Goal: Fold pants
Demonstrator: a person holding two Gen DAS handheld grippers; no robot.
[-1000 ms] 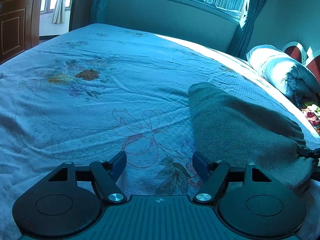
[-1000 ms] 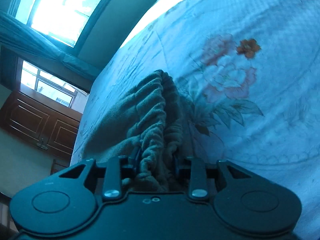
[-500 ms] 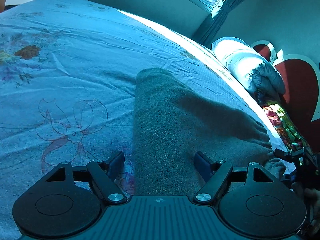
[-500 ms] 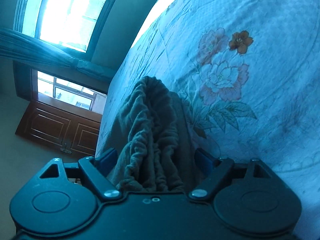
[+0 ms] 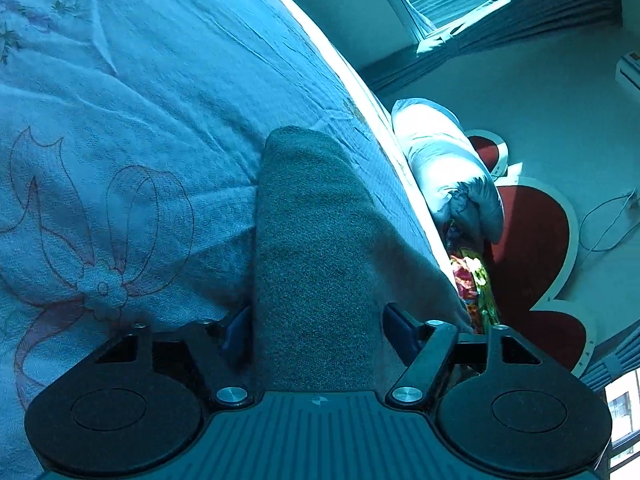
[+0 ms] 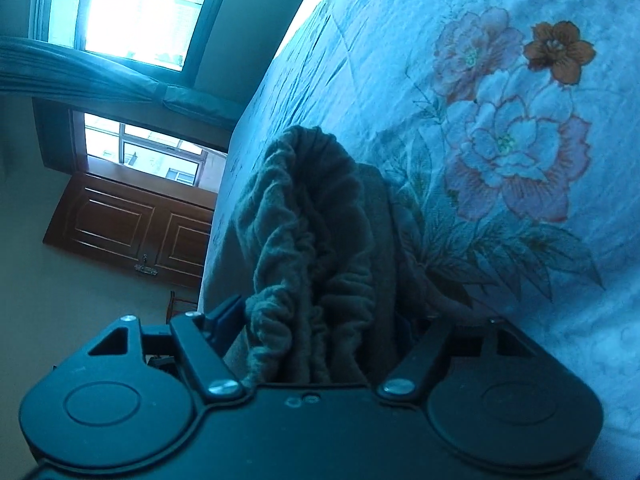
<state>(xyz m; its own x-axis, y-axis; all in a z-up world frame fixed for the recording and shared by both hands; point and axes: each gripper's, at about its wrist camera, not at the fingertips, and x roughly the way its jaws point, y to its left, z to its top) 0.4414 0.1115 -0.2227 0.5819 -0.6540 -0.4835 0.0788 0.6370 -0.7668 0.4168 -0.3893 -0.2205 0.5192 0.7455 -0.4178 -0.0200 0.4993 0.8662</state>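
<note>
Left wrist view: left gripper [image 5: 316,326] is low over the bed, pants [image 5: 316,240] run straight up the middle between the fingers [image 5: 236,328]. Jaws have just been closing, cloth is between them; left pad sits against the fabric edge, right pad has a sliver of gap, so can't confirm a clamp, reads as fingers apart around the cloth. Pants here are a smooth grey-green folded strip lying on the floral bedsheet [image 5: 120,140], far end rounded, near the bed's right edge. Beyond that edge: rolled pale pillow [image 5: 448,168], a patch of colourful fabric [image 5: 472,280] below it, red headboard [image 5: 532,248] with white trim, window with curtain [image 5: 532,8] at the top. Right wrist view: right gripper [image 6: 320,320] is at the gathered elastic waistband [image 6: 308,224], bunched and wrinkled, standing up between the fingers. Jaws have just been closing too, but they stand wide; left finger [image 6: 228,320] is just beside the bunched cloth, right finger hidden behind fabric, so pad contact can't be told, not clamped as far as visible. Pants lie on the sheet beside the big printed flowers [image 6: 508,152]. Background left: bright window [image 6: 140,12], teal curtain, wooden cabinet [image 6: 132,228].
</note>
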